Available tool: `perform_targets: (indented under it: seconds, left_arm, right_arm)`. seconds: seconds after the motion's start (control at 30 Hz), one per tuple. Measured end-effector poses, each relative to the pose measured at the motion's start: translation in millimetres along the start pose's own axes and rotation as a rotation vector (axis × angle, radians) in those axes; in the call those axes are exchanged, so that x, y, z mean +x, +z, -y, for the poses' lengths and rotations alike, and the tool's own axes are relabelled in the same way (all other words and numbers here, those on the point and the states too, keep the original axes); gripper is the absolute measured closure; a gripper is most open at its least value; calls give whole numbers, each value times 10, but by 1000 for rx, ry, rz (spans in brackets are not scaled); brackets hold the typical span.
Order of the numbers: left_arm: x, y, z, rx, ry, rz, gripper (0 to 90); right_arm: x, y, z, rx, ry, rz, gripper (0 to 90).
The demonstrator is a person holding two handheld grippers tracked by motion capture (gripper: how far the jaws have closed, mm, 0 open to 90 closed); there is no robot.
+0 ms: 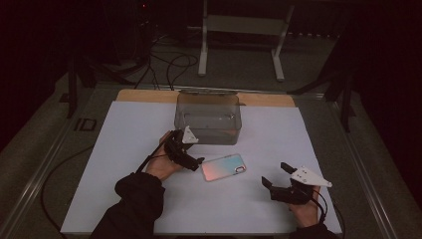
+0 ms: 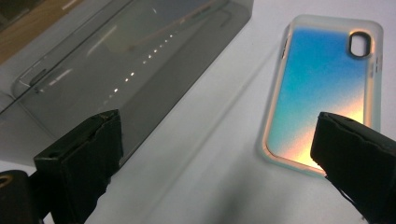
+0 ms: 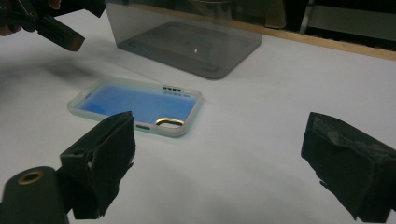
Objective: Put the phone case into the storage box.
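Left gripper (image 1: 191,162) jaws agape, phone case (image 1: 224,167) just beside.

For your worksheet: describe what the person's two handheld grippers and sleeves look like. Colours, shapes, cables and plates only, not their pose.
Both the left gripper and the right gripper are black, each with two blocky black jaws with rough, worn-looking pads. Each carries a pale grey three-cornered plate on top and trails a thin dark cable. The person wears dark long sleeves.
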State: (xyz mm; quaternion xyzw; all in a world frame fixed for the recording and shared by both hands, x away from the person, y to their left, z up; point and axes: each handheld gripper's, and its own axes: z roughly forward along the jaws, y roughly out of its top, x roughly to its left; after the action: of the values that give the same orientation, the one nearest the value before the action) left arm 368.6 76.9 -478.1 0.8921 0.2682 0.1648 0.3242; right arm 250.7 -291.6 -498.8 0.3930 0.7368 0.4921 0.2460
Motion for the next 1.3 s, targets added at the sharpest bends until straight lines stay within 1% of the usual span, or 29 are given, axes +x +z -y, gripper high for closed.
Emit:
perform_targets:
  seconds: [0.13, 0.47, 0.8, 1.03, 1.23, 1.3]
  left_arm:
    - [-5, 36, -20, 18, 6, 6, 35]
    - [-37, 133, -70, 44, 24, 14, 34]
    - [-80, 245, -100, 79, 28, 39, 38]
    - [-115, 326, -136, 105, 42, 55, 39]
    - [-137, 382, -157, 121, 38, 72, 40]
    - [-140, 401, -164, 130, 42, 73, 43]
  right_arm:
    - [0, 2, 0, 1, -3, 0, 99]
    - [-3, 1, 0, 1, -1, -2, 99]
    - [-3, 2, 0, 2, -3, -2, 99]
    - [-3, 1, 0, 2, -4, -3, 99]
    - [-3, 2, 0, 2, -5, -3, 99]
    - [-3, 2, -1, 1, -5, -3, 99]
